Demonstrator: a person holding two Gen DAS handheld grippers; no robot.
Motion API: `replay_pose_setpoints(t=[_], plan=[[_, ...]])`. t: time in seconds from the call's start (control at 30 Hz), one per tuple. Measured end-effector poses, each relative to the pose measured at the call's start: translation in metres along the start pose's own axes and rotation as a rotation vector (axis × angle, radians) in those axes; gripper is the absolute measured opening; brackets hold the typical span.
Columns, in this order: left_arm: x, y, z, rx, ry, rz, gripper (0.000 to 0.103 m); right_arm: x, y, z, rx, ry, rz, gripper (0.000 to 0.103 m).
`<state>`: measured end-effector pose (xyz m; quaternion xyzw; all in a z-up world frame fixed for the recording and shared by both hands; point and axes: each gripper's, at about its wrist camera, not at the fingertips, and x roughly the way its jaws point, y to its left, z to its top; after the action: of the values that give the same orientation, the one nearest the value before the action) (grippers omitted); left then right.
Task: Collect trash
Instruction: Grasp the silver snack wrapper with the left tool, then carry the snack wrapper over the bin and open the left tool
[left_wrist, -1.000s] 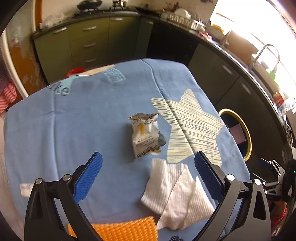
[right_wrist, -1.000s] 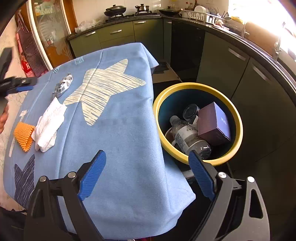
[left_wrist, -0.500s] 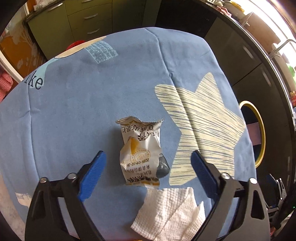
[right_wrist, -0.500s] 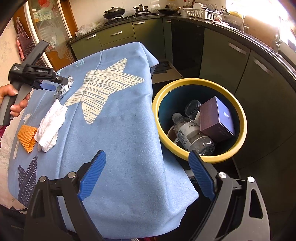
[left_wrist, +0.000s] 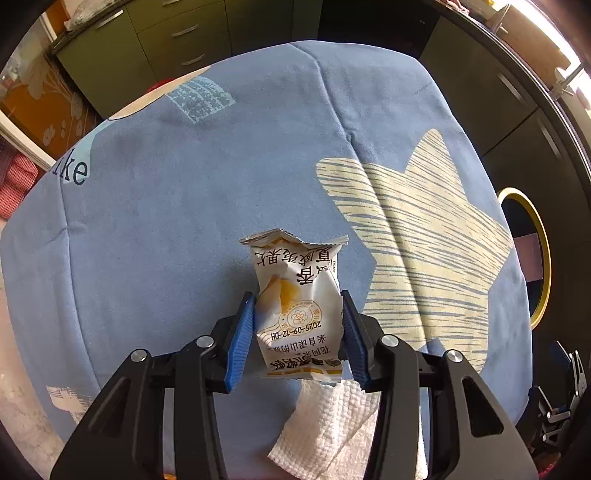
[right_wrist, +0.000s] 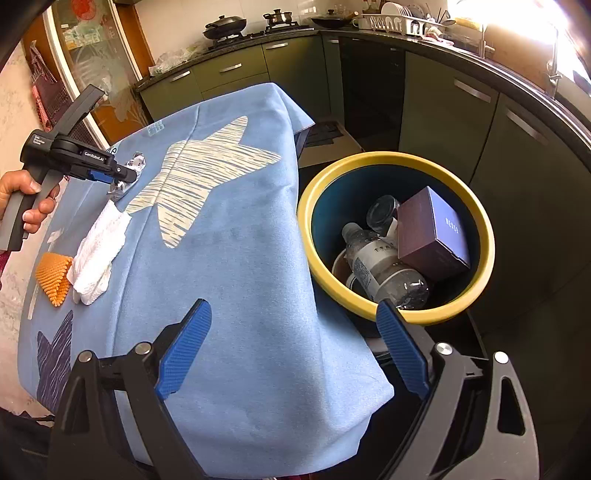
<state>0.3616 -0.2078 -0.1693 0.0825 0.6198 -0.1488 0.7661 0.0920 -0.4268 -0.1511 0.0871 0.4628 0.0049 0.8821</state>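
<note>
My left gripper (left_wrist: 297, 334) is shut on a white and yellow snack wrapper (left_wrist: 297, 302) lying on the blue tablecloth (left_wrist: 207, 206). The wrapper also shows in the right wrist view (right_wrist: 133, 165), at the tips of the left gripper (right_wrist: 123, 176). A crumpled white paper towel (left_wrist: 332, 428) lies just behind the wrapper, seen too in the right wrist view (right_wrist: 98, 254). My right gripper (right_wrist: 295, 349) is open and empty, held over the table's near edge beside the yellow-rimmed trash bin (right_wrist: 369, 162).
The bin holds a plastic bottle (right_wrist: 384, 271), a purple box (right_wrist: 434, 234) and a jar (right_wrist: 382, 214). An orange knitted cloth (right_wrist: 53, 277) lies left of the paper towel. Green kitchen cabinets (right_wrist: 443, 107) surround the table.
My left gripper moved forward and down over the wrapper and closed on it. My right gripper stayed open and hardly moved.
</note>
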Motion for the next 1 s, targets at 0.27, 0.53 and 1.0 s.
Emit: replay_pose_setpoints(t=[0.27,0.53,1.0], plan=[[-0.02,-0.012,-0.003,0.052,-0.037,0.027,0.044,0.003,-0.003,-0.002,0.01,-0.001,0.007,0.086],[-0.055,-0.051,-0.012,0.133,-0.087,0.0,0.044,-0.006,-0.01,-0.007,0.019,-0.011,-0.007,0.086],[-0.077,-0.229,-0.023,0.443,-0.112,-0.169,0.044,-0.047,-0.063,-0.034,0.148,-0.073,-0.076,0.086]])
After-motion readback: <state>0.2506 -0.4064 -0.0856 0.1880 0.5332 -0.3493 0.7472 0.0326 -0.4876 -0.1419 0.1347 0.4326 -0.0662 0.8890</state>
